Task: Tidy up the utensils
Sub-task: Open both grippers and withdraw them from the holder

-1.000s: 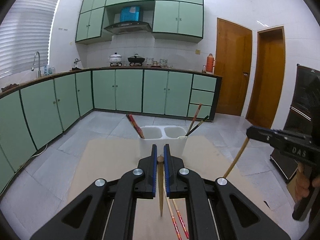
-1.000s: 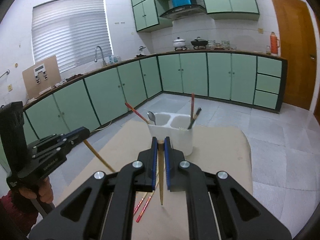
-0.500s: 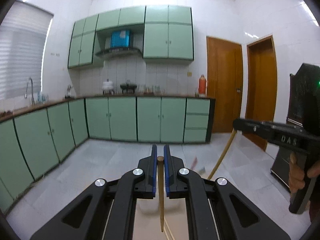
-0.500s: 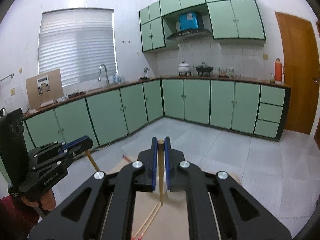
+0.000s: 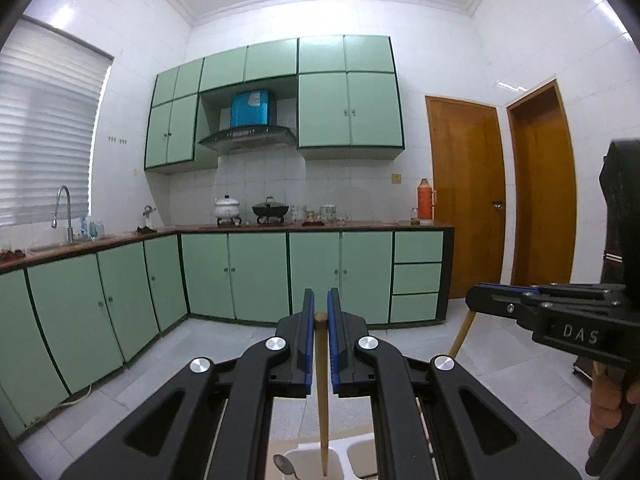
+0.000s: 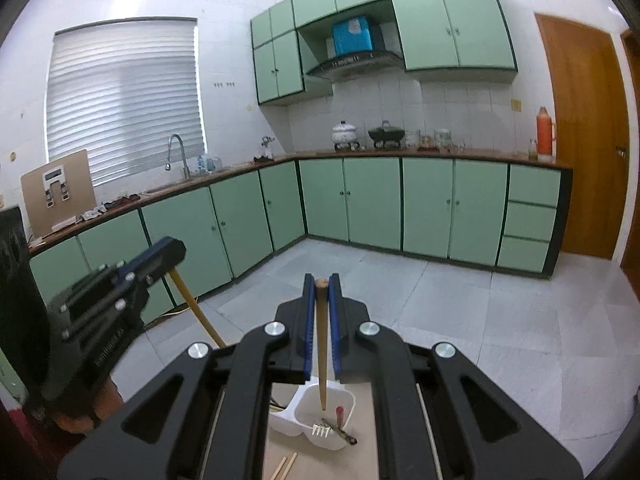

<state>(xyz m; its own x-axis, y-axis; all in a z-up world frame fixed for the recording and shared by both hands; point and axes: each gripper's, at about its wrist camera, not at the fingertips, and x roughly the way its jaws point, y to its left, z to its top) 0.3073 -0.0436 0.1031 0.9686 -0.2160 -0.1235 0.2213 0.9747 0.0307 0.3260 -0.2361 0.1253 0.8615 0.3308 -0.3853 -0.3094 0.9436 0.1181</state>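
My left gripper [image 5: 319, 300] is shut on a wooden chopstick [image 5: 322, 392] that hangs point-down over the white two-compartment holder [image 5: 340, 446]. A spoon [image 5: 284, 466] stands in the holder's left cup. My right gripper [image 6: 321, 282] is shut on a second wooden chopstick [image 6: 321, 360], whose tip hangs just above the holder [image 6: 349, 395]. A fork [image 6: 320, 432] and a red chopstick [image 6: 339, 414] lean in that right cup. Each gripper shows in the other's view, the right gripper [image 5: 476, 304] and the left gripper [image 6: 172, 248], each with its stick slanting down.
Loose wooden chopsticks [image 6: 286, 465] lie on the beige table top [image 6: 366, 432] in front of the holder. Green kitchen cabinets [image 5: 256, 276] line the far walls, with tiled floor [image 6: 460, 320] between. A person's hand [image 5: 608, 404] grips the right tool's handle.
Both grippers have risen and moved forward with their chopsticks. The holder, a second ago ahead of the fingers, now sits under them at the bottom of both views.
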